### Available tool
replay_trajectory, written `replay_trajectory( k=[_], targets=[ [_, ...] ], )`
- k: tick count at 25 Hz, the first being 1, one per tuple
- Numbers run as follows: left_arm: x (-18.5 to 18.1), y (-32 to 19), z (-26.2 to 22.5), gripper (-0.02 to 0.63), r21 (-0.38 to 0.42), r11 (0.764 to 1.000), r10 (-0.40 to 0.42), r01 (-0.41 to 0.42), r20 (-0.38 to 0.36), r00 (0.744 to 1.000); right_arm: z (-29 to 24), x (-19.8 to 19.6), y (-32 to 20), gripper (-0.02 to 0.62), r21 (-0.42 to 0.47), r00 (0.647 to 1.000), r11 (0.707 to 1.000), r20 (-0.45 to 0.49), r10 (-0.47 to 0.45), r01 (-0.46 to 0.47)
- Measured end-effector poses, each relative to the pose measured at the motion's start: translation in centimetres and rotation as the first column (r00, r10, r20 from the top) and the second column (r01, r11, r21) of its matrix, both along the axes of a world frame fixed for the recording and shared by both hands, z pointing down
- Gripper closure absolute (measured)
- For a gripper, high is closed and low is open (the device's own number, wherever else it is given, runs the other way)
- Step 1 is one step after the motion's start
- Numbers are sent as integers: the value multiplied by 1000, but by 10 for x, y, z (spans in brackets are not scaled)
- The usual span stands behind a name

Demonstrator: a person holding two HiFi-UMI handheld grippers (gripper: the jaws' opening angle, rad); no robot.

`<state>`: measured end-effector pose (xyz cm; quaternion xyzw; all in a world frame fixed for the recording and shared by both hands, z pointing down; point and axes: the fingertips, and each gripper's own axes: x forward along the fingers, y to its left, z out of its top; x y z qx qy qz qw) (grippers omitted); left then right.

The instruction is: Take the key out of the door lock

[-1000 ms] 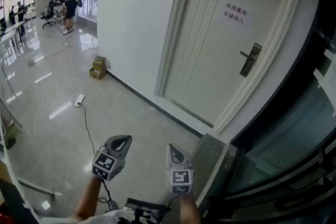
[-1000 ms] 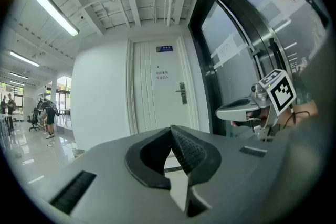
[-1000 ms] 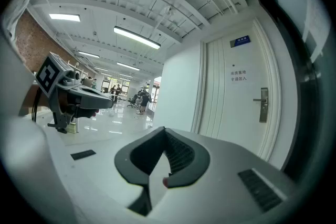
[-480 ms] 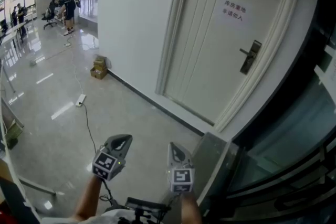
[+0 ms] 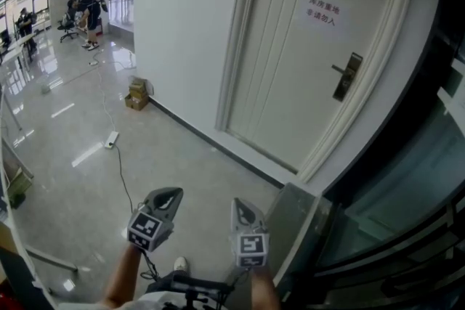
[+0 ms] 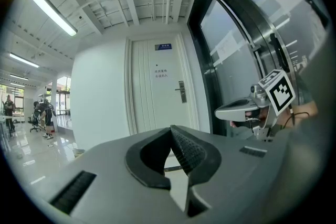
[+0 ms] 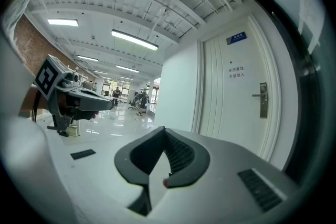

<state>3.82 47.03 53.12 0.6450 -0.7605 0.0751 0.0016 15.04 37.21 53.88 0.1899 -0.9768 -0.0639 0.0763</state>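
Observation:
A white door (image 5: 305, 47) stands shut ahead on the right, well beyond both grippers. Its metal lock plate with lever handle (image 5: 346, 76) sits on the door's right side; a key in it is too small to make out. My left gripper (image 5: 163, 201) and right gripper (image 5: 242, 213) are held low, side by side, both shut and holding nothing. In the left gripper view the lock plate (image 6: 181, 92) shows above the closed left gripper (image 6: 170, 131). In the right gripper view the lock plate (image 7: 262, 99) is right of the closed right gripper (image 7: 164, 131).
A dark-framed glass wall (image 5: 407, 178) runs along the right of the door. Cardboard boxes (image 5: 135, 94) sit by the white wall, and a power strip with cable (image 5: 110, 138) lies on the glossy floor. People and office chairs (image 5: 87, 7) are far back left.
The view has drifted slightly, and a shoe tip now shows at the bottom edge. Both grippers keep their place and stay shut.

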Motion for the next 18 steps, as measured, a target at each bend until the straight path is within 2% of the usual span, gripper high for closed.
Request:
replay_trajectory(
  k=[6,16,18],
  targets=[
    [-33,-25,7,597,3,1000,-2,2,-4,1000,9,-33,-24,583,-3,1000,1000,-10,-6,6],
    [-138,-99,13,598,-19,1000,-5,4,-25,1000,11,-136,-92,584,-29,1000,999,-23,-18,17],
    [-160,-113,11,597,-22,1000,1,-2,-21,1000,5,-159,-106,583,-30,1000,1000,-2,-10,10]
  ],
)
